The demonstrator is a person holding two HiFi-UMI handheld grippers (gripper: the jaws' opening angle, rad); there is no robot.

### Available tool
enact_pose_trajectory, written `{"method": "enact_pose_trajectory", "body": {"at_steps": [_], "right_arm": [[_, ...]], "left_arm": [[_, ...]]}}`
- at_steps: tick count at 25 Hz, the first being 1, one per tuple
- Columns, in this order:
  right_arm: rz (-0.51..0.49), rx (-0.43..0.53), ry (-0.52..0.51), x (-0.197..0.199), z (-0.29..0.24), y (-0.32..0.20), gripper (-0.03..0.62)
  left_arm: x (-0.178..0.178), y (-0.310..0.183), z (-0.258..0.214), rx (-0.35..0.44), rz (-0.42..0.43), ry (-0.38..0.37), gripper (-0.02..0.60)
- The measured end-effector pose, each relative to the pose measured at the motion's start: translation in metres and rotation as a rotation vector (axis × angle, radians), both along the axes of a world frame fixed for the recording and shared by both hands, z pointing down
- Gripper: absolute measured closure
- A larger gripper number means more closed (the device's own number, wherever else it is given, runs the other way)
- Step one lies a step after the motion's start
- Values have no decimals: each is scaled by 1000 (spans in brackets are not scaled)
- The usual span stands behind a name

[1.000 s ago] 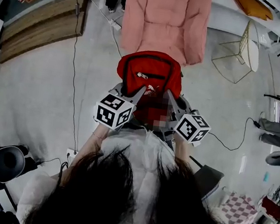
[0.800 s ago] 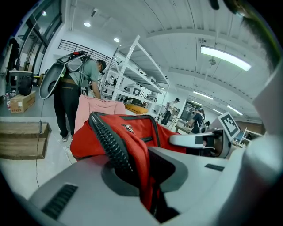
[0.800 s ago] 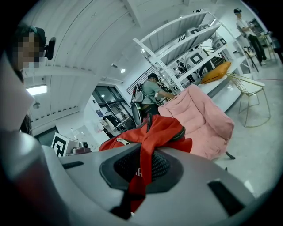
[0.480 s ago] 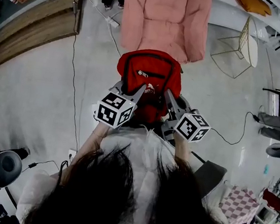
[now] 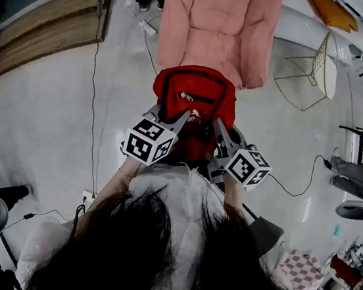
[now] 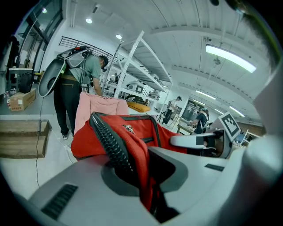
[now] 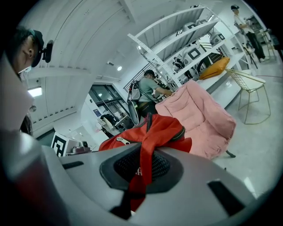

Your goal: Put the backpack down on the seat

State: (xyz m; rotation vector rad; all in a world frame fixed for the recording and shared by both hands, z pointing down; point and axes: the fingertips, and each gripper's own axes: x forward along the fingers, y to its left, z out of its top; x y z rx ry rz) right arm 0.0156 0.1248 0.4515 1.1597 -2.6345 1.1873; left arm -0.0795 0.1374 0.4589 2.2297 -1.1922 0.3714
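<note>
- Two tongs share the load in the head view: the left tongs (image 5: 180, 115) and right tongs (image 5: 219, 123) hold the red backpack (image 5: 195, 91) in the air, close to the front edge of the pink seat (image 5: 214, 19). The lift looks done, while lowering and letting go remain. Against a second ago the hold is unchanged, and only the floor clutter at left has slid outward.
- Left gripper view: the left tongs (image 6: 143, 174) are pressed together, pinching a ribbed backpack (image 6: 132, 132) strap.
- Right gripper view: the right tongs (image 7: 141, 172) likewise pinch red backpack (image 7: 157, 130) fabric, with the seat (image 7: 201, 119) beyond.
</note>
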Motion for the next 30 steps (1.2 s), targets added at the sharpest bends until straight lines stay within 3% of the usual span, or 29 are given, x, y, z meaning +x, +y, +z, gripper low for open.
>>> {"method": "enact_pose_trajectory", "body": {"at_steps": [11,21,30], "right_arm": [[-105,-33,-13,36,11,-100,554],[-210,20,-26,89,-6,-190,554],[-204,66,-50,111,-18,-230,554]], "left_arm": [[37,-90,8,-52,-104,-11,526],[93,-171,-6,-45,-210,-16,526],[117,-208,-19,-22,-200,-54,526]]}}
